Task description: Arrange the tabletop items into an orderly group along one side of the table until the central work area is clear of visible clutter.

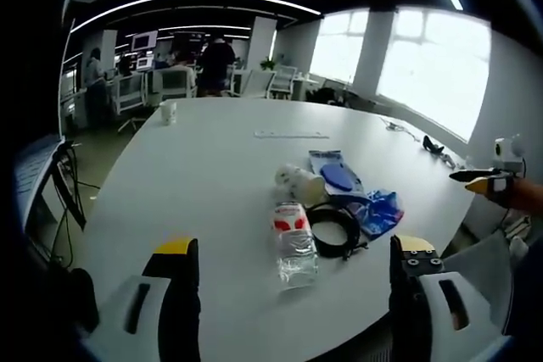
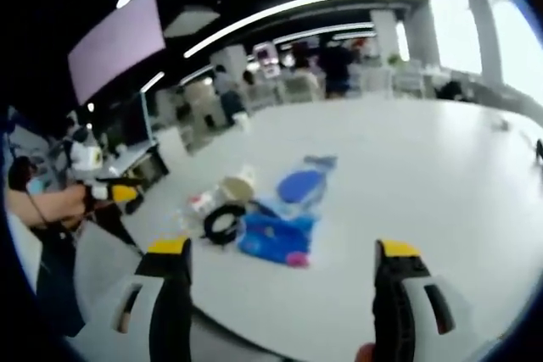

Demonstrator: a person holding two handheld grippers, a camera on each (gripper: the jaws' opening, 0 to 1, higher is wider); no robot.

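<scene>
both grippers, left gripper (image 1: pixel 293 270) and right gripper (image 2: pixel 284 269), wide open, empty, held back. water bottle (image 1: pixel 293 242), black cable coil (image 1: pixel 334 228), blue bags (image 1: pixel 373 208) sat bunched near table (image 1: pixel 212 167) edge, likely grouped already.

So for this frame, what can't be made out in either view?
- Bottle label: too small to read in the left gripper view, blurred in the right gripper view.
- Blue bag contents: motion blur in the right gripper view; cable coil overlaps its edge in the left.
- White cup at the far table edge: too small to identify surely.
- Strip mid-table: too small; ruler or not, unclear.
</scene>
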